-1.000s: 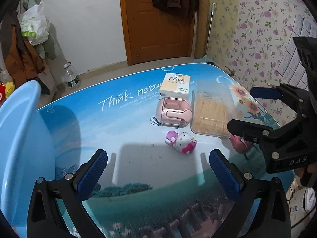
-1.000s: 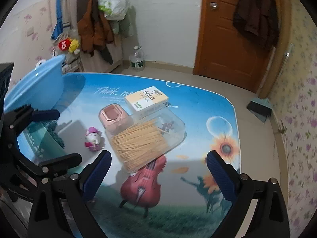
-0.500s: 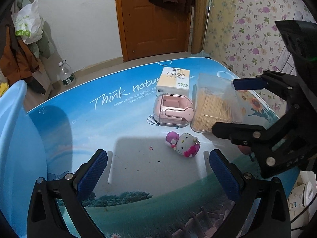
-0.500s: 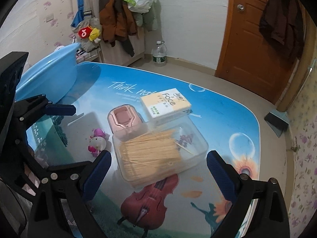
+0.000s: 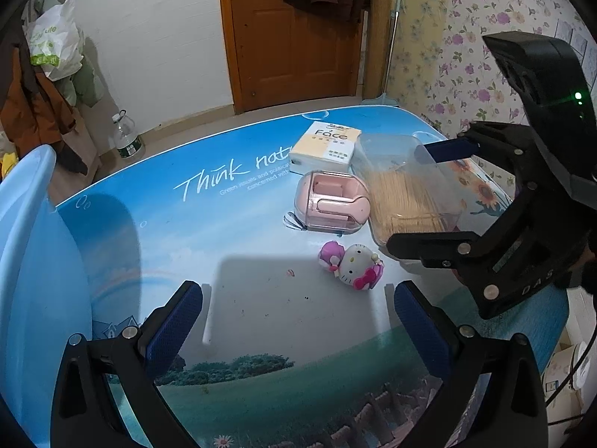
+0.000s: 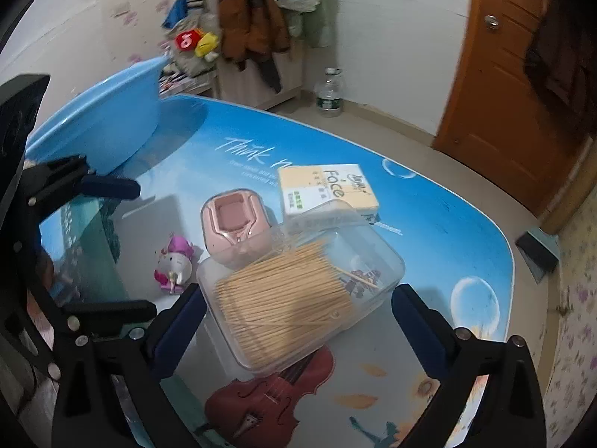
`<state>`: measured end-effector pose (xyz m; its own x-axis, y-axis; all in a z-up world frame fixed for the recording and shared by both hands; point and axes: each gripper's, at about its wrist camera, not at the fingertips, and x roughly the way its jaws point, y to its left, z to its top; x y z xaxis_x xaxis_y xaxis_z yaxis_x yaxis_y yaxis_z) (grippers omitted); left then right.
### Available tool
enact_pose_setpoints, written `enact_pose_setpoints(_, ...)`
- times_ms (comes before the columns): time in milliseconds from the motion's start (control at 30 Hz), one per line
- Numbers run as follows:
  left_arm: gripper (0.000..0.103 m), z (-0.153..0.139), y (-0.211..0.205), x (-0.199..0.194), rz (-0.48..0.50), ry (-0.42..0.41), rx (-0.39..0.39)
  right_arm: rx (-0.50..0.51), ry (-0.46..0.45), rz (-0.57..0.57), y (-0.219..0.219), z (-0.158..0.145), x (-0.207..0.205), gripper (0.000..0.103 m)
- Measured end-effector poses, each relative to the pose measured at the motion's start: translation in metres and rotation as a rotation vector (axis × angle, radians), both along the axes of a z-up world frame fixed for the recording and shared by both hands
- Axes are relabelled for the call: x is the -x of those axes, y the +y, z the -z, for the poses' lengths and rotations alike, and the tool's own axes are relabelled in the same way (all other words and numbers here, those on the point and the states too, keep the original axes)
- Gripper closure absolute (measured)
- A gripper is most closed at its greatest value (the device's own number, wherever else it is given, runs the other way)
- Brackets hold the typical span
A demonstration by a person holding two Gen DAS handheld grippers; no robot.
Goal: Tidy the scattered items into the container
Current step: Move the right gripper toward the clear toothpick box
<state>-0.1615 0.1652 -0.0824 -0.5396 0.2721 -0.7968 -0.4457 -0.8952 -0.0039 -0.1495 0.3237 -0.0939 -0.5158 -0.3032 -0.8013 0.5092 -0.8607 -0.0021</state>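
A clear box of toothpicks [image 5: 403, 194] [image 6: 298, 298] lies on the printed table. Beside it are a pink case [image 5: 330, 201] [image 6: 235, 224], a tissue pack [image 5: 326, 145] [image 6: 328, 190] and a small cat figure [image 5: 352, 267] [image 6: 175, 265]. My right gripper [image 6: 298, 328] [image 5: 436, 198] is open, with one finger on each side of the toothpick box's near end and not touching it. My left gripper [image 5: 298, 321] [image 6: 112, 250] is open and holds nothing; the cat figure sits just beyond it. The blue basin [image 5: 30, 280] [image 6: 100, 119] stands at the table's left.
The table [image 5: 224, 224] carries a blue sky print with a violin picture [image 6: 268, 395] near the right gripper. Beyond it are a wooden door [image 5: 294, 33], a water bottle [image 5: 125, 138] on the floor, hanging coats and bags [image 6: 257, 26], and flowered wallpaper [image 5: 466, 37].
My right gripper has moved forward and down toward the toothpick box, which now sits between its open fingers. My left gripper has drifted slightly, so the items look nearer.
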Motion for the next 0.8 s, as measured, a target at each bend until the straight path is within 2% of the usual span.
enact_pose_setpoints(233,0.000,0.001,0.001,0.001,0.000,-0.003,0.001,-0.039,-0.003,-0.093,0.001,0.000,0.011,0.002)
enact_pose_setpoints(433,0.000,0.001,0.002,0.002,0.008,-0.002,0.003,0.015,-0.005,-0.144,0.004,-0.002,0.008,0.002)
enact_pose_setpoints(467,0.000,0.001,0.002,0.002,0.009,-0.002,0.004,0.034,0.000,-0.152,0.005,-0.003,0.005,0.004)
enact_pose_setpoints(567,0.000,0.001,0.000,0.005,0.011,-0.002,0.006,0.045,-0.019,-0.167,0.007,-0.003,0.003,0.021)
enact_pose_setpoints(800,0.000,0.001,0.000,0.005,0.017,-0.003,0.007,0.034,-0.029,-0.134,0.012,-0.004,-0.004,0.022)
